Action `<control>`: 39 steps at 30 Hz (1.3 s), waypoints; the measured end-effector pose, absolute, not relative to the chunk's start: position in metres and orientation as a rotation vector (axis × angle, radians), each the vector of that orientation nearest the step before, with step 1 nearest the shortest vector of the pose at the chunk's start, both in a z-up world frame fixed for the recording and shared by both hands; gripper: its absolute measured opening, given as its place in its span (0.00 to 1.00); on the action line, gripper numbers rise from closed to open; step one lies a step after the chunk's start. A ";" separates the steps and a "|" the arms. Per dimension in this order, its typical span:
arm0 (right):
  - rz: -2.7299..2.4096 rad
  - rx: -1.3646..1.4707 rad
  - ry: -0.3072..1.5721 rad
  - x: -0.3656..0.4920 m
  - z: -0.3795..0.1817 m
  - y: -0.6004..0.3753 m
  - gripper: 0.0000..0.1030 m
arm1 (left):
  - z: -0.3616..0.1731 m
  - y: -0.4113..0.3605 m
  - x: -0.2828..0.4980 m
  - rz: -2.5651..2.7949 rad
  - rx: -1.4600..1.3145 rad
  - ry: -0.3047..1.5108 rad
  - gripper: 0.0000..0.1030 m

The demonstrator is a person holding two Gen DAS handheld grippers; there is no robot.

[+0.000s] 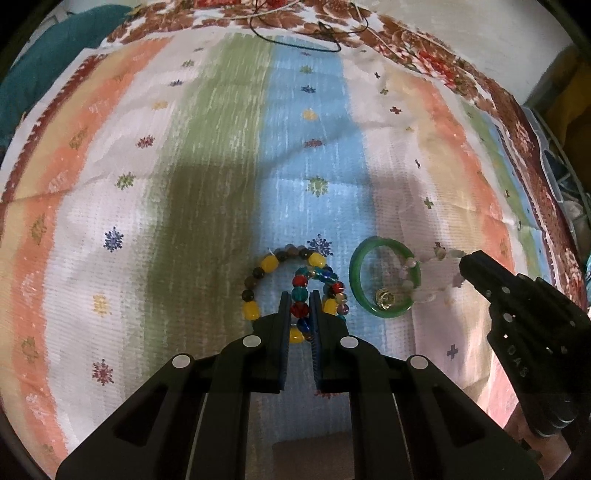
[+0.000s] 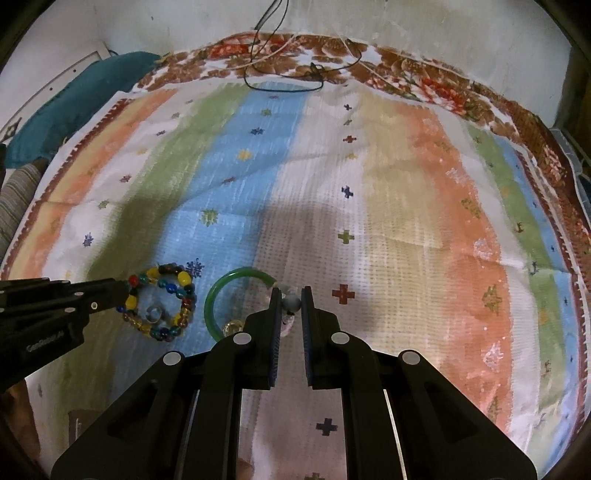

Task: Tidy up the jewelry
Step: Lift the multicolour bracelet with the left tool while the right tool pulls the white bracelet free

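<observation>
My left gripper (image 1: 300, 295) is shut on a multicoloured bead bracelet (image 1: 300, 294), which lies over a yellow-and-dark bead bracelet (image 1: 269, 264) on the striped cloth (image 1: 207, 155). Both bracelets show in the right wrist view (image 2: 162, 306), with a small ring (image 2: 153, 313) inside them. A green bangle (image 1: 356, 284) lies right of them, with gold rings (image 1: 385, 297) inside it. My right gripper (image 2: 290, 293) is shut on a pale bead bracelet (image 2: 291, 303) that lies across the bangle's (image 2: 212, 302) right side. The pale bracelet also shows in the left wrist view (image 1: 432, 273).
A thin black cord (image 2: 280, 79) lies at the far edge of the cloth on a floral border (image 2: 424, 85). A teal cushion (image 2: 81, 96) lies at the far left. A wall (image 2: 369, 18) stands behind the bed.
</observation>
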State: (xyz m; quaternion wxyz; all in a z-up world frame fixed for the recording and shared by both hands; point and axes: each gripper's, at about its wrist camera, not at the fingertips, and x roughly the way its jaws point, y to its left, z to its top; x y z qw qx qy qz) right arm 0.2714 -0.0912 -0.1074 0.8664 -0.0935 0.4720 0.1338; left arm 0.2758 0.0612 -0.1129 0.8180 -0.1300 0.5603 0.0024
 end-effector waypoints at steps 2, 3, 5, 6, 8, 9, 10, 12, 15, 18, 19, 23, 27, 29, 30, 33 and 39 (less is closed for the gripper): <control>0.280 -0.193 0.983 0.269 -0.104 -0.093 0.11 | -0.110 0.060 0.274 0.005 -0.269 1.187 0.09; 0.280 -0.192 0.983 0.268 -0.103 -0.093 0.11 | -0.108 0.059 0.273 0.007 -0.262 1.181 0.09; 0.279 -0.193 0.981 0.266 -0.102 -0.093 0.11 | -0.105 0.058 0.272 0.010 -0.246 1.174 0.09; 0.278 -0.195 0.979 0.264 -0.102 -0.094 0.11 | -0.102 0.056 0.271 0.014 -0.230 1.167 0.09; 0.274 -0.201 0.976 0.261 -0.100 -0.095 0.11 | -0.099 0.055 0.269 0.025 -0.199 1.157 0.09; 0.274 -0.201 0.975 0.260 -0.099 -0.096 0.11 | -0.097 0.053 0.268 0.026 -0.187 1.152 0.09; 0.275 -0.201 0.973 0.259 -0.098 -0.096 0.11 | -0.095 0.053 0.267 0.024 -0.183 1.150 0.09; 0.276 -0.199 0.964 0.255 -0.094 -0.097 0.11 | -0.092 0.052 0.265 0.022 -0.179 1.143 0.09; 0.281 -0.197 0.954 0.250 -0.089 -0.097 0.11 | -0.087 0.052 0.262 0.022 -0.176 1.132 0.09; 0.287 -0.201 0.949 0.246 -0.086 -0.096 0.11 | -0.083 0.051 0.258 0.019 -0.168 1.124 0.09; 0.289 -0.204 0.947 0.244 -0.085 -0.096 0.11 | -0.082 0.050 0.257 0.018 -0.165 1.121 0.09; 0.298 -0.208 0.936 0.237 -0.080 -0.095 0.11 | -0.078 0.048 0.251 0.019 -0.156 1.113 0.09; 0.303 -0.213 0.930 0.229 -0.078 -0.095 0.11 | -0.073 0.046 0.245 0.025 -0.148 1.104 0.09; 0.304 -0.211 0.933 0.226 -0.078 -0.095 0.11 | -0.071 0.044 0.242 0.028 -0.137 1.098 0.09; 0.304 -0.210 0.932 0.224 -0.077 -0.095 0.11 | -0.070 0.043 0.241 0.029 -0.135 1.096 0.09; 0.310 -0.200 0.924 0.220 -0.072 -0.096 0.11 | -0.065 0.040 0.237 0.030 -0.125 1.087 0.09; 0.324 -0.184 0.903 0.208 -0.063 -0.098 0.11 | -0.057 0.033 0.225 0.031 -0.086 1.060 0.09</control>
